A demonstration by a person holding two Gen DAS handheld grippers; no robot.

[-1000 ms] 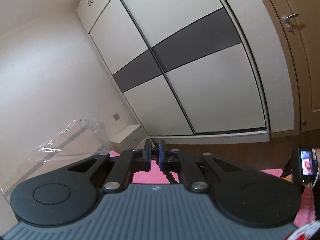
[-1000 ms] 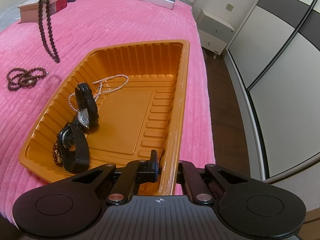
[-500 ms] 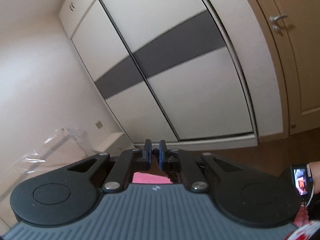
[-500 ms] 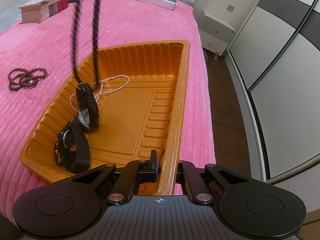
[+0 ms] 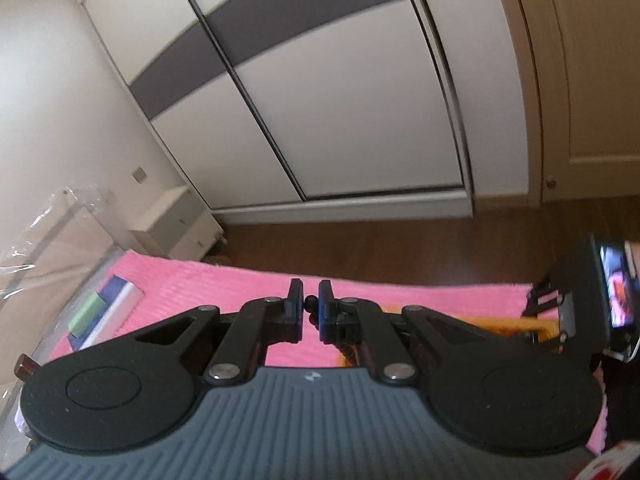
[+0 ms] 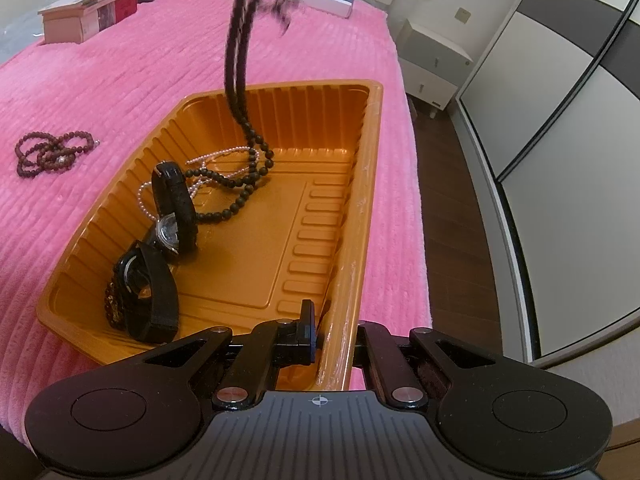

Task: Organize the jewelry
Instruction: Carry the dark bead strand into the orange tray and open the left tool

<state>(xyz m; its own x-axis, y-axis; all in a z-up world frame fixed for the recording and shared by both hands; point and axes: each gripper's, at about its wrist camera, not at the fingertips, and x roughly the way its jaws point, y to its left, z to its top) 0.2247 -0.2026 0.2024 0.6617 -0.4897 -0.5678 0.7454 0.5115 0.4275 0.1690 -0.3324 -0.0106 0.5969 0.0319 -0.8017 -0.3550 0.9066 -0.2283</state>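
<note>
One orange tray [image 6: 352, 184] sits on the pink bedspread [image 6: 120, 64], and inside it I count two black watches, one standing near the middle of the left wall [image 6: 176, 208] and one nearer the front corner [image 6: 150, 288], plus one pearl strand [image 6: 168, 192] and a small dark beaded bracelet [image 6: 112, 304] tucked beside the nearer watch. One reddish-brown bead necklace [image 6: 52, 152] lies alone on the bedspread, well left of the tray. One black bead necklace [image 6: 244, 168] hangs from above, its lower loops now lying on the tray floor over the pearls; a second ago it dangled clear of the tray, out over the bedspread. The left gripper [image 5: 310, 312] has tipped downward since then, so the bedspread and a sliver of tray now show beyond it; its fingers pinch a black bead of that necklace. The right gripper [image 6: 332, 332] has stayed put, angled steeply down, its fingers clamped on the tray's near right rim.
</note>
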